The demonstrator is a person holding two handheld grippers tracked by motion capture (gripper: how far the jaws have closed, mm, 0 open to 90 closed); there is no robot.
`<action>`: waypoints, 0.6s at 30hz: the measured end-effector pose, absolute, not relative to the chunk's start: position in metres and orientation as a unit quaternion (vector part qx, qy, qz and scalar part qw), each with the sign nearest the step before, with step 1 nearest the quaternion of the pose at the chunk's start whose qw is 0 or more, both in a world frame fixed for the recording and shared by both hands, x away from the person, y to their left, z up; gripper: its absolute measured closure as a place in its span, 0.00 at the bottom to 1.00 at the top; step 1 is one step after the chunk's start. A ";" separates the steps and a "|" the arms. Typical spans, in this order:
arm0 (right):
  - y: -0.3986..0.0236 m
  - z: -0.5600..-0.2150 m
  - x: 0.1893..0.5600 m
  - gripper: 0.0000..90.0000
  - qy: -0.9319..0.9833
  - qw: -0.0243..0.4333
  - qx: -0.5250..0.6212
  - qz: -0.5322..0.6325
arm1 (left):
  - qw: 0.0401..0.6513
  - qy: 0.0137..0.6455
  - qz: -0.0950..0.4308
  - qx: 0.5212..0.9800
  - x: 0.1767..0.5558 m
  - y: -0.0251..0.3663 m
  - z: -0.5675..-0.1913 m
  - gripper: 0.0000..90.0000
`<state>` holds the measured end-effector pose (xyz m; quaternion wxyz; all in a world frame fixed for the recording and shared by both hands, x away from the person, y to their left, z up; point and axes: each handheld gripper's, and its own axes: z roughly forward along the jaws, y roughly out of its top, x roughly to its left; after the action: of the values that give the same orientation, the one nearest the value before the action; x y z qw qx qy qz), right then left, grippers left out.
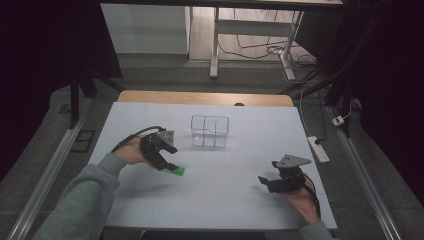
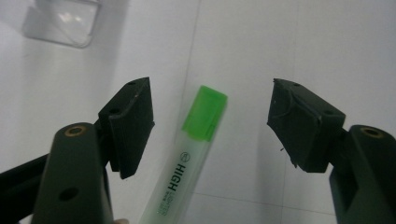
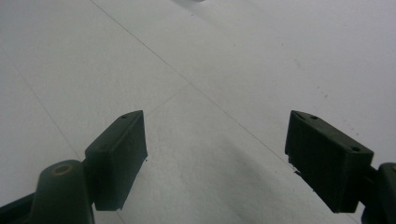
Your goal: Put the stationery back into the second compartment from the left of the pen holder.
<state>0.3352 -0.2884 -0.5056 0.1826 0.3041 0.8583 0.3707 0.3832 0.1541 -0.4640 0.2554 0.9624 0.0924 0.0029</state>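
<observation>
On table (image 1: 210, 200), green highlighter (image 2: 187, 158) btwn wide-open left gripper (image 2: 212, 126), right gripper (image 3: 215, 158) open, empty.

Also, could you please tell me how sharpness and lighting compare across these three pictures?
High view: dim, dark surroundings, soft detail. Left gripper view: highlighter readable but slightly soft, clear box blurred at the corner. Right gripper view: jaws sharp, table evenly lit with a faint shadow.

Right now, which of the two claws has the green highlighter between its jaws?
The left claw: the green highlighter lies on the white table between its open jaws, untouched. The right claw is open over bare table.
</observation>
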 end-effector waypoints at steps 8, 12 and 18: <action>-0.288 -0.506 0.335 0.22 0.859 0.181 0.304 0.369 | 0.226 0.075 -0.002 0.971 0.383 0.144 -0.475 0.34; -0.288 -0.507 0.335 0.22 0.859 0.181 0.304 0.370 | 0.219 0.074 -0.001 0.973 0.386 0.141 -0.481 0.34; -0.288 -0.507 0.335 0.22 0.859 0.179 0.305 0.370 | 0.197 0.060 -0.005 0.979 0.388 0.134 -0.491 0.33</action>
<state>0.3353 -0.2877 -0.5072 0.1788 0.3047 0.8593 0.3699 0.3883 0.1337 -0.4908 0.1967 0.9786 0.0595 -0.0052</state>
